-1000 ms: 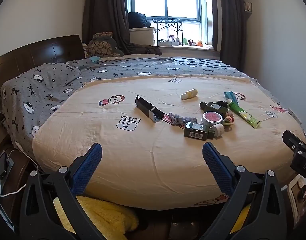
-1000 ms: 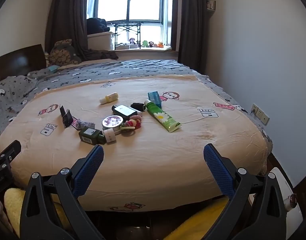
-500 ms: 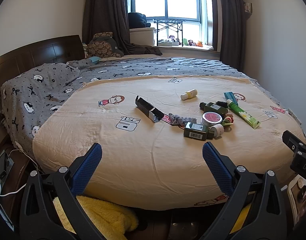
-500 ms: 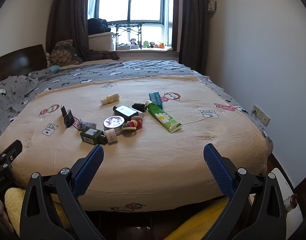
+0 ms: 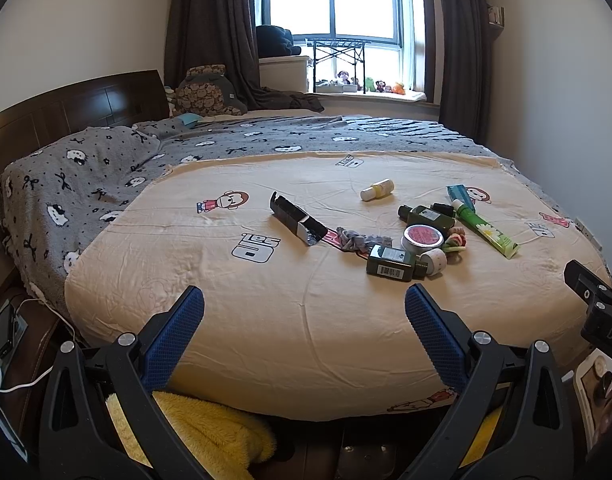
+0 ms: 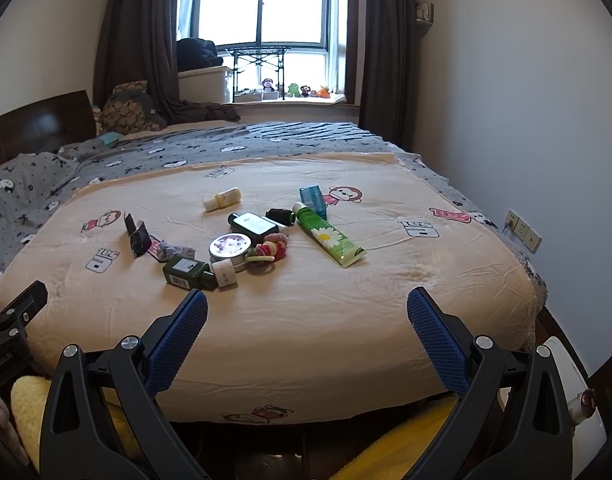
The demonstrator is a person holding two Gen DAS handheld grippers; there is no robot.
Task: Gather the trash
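Several items lie in a cluster on the cream bedspread: a dark green bottle, a round tin, a green tube, a small yellow bottle and a black box. They also show in the right wrist view: bottle, tin, tube, hair ties. My left gripper and right gripper are both open and empty, held at the foot of the bed, well short of the cluster.
A grey patterned blanket covers the far and left side of the bed. A dark headboard stands left. A wall with sockets runs close on the right. Yellow fluffy fabric lies below the bed edge.
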